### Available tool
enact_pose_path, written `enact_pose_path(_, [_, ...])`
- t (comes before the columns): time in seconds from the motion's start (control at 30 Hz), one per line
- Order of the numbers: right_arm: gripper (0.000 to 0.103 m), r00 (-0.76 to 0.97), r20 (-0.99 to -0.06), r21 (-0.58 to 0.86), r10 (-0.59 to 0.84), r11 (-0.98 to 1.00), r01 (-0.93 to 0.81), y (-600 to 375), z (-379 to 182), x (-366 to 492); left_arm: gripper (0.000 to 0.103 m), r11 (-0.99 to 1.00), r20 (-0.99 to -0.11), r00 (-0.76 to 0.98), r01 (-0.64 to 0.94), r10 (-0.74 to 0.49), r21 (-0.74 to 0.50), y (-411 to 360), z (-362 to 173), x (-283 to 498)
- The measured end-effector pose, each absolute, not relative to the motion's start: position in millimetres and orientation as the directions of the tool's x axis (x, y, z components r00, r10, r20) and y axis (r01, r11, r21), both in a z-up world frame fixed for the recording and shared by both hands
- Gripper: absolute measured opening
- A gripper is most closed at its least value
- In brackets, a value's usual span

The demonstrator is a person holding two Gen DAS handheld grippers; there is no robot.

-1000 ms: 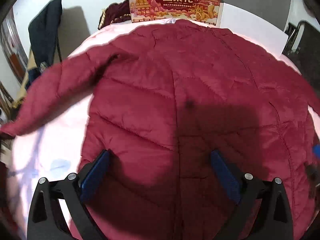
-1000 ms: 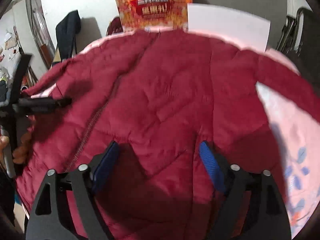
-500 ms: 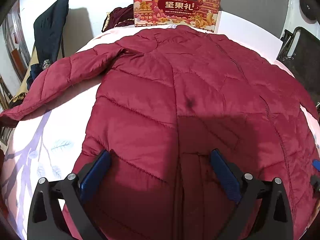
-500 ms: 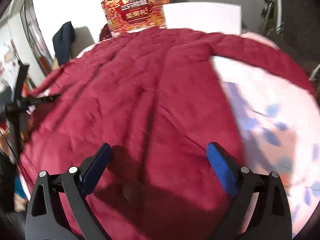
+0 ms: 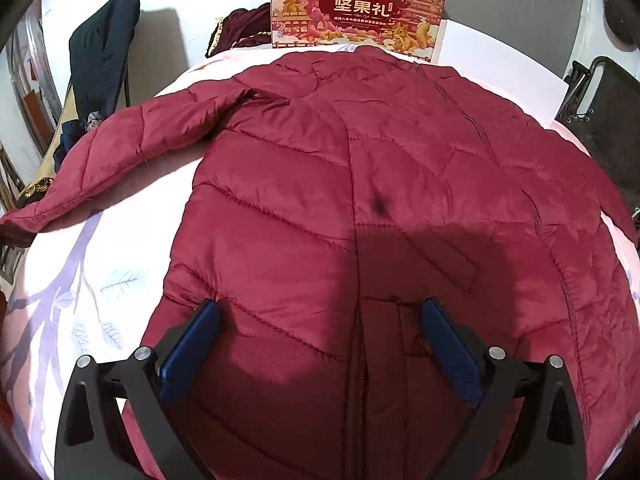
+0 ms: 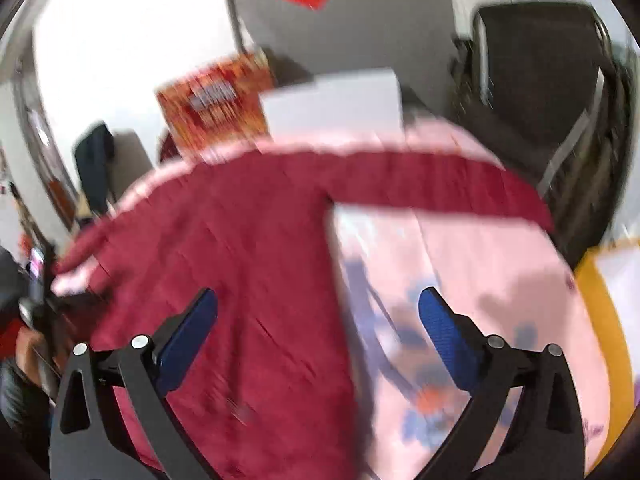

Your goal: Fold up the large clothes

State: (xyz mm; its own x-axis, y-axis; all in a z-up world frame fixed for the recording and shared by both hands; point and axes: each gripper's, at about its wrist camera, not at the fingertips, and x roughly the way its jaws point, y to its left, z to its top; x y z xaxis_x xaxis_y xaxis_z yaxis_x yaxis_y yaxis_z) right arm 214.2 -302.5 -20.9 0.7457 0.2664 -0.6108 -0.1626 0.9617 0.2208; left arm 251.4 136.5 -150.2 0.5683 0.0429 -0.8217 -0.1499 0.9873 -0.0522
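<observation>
A dark red quilted jacket (image 5: 340, 200) lies spread flat on a pink floral cloth (image 5: 80, 280), its sleeves stretched out to both sides. My left gripper (image 5: 318, 340) hovers open above the jacket's lower hem, near the zip, with nothing between its blue pads. The right wrist view is blurred by motion. It shows the jacket (image 6: 248, 248) with its right sleeve (image 6: 440, 184) lying out across the pink cloth (image 6: 480, 280). My right gripper (image 6: 318, 332) is open and empty over the jacket's right edge.
A red printed gift box (image 5: 358, 8) and a white board (image 5: 500, 68) stand at the far edge. Dark clothing hangs on a chair (image 5: 100, 60) at the left. A black chair (image 6: 540, 92) stands at the right. A yellow rim (image 6: 608, 320) shows right of the cloth.
The right gripper has swung to the right, from over the jacket's body to its right edge and the pink cloth. The left gripper has held over the lower hem and the left sleeve settled flat.
</observation>
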Motion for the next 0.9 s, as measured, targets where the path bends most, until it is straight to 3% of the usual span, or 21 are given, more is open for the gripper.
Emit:
enact_pose_path(0.17, [0.098, 0.728, -0.570, 0.267, 0.382, 0.923, -0.276, -253, 24, 263, 0.100, 0.993, -0.852, 0.518, -0.122, 0.072, 0.010, 135, -140, 261])
enact_pose_path(0.27, [0.098, 0.697, -0.585, 0.254, 0.415, 0.910, -0.328, -210, 32, 302, 0.100, 0.984, -0.807, 0.563, -0.105, 0.178, 0.144, 124, -111, 276])
enact_pose_path(0.37, [0.098, 0.653, -0.617, 0.271, 0.439, 0.898, -0.347, -172, 14, 350, 0.100, 0.982, -0.766, 0.618, -0.054, 0.177, 0.183, 107, -80, 300])
enact_pose_path(0.57, [0.098, 0.516, -0.705, 0.351, 0.487, 0.871, -0.343, -138, -69, 425, 0.100, 0.998, -0.783, 0.619, -0.038, 0.056, 0.042, 102, -82, 367])
enact_pose_path(0.73, [0.098, 0.530, -0.733, 0.355, 0.427, 0.904, -0.237, -185, -124, 454, 0.100, 0.982, -0.819, 0.545, -0.144, 0.181, 0.122, 127, -132, 410])
enact_pose_path(0.77, [0.097, 0.531, -0.705, 0.417, 0.470, 0.880, -0.226, -207, -129, 458, 0.100, 0.981, -0.820, 0.543, -0.156, 0.181, 0.113, 137, -138, 412])
enact_pose_path(0.83, [0.097, 0.542, -0.615, 0.559, 0.573, 0.802, -0.212, -244, -126, 462, 0.100, 0.990, -0.826, 0.563, -0.128, 0.024, -0.058, 171, -145, 409])
enact_pose_path(0.9, [0.098, 0.615, -0.590, 0.562, 0.523, 0.813, -0.152, -283, -121, 462, 0.093, 0.979, -0.792, 0.605, -0.101, -0.081, -0.177, 191, -139, 399])
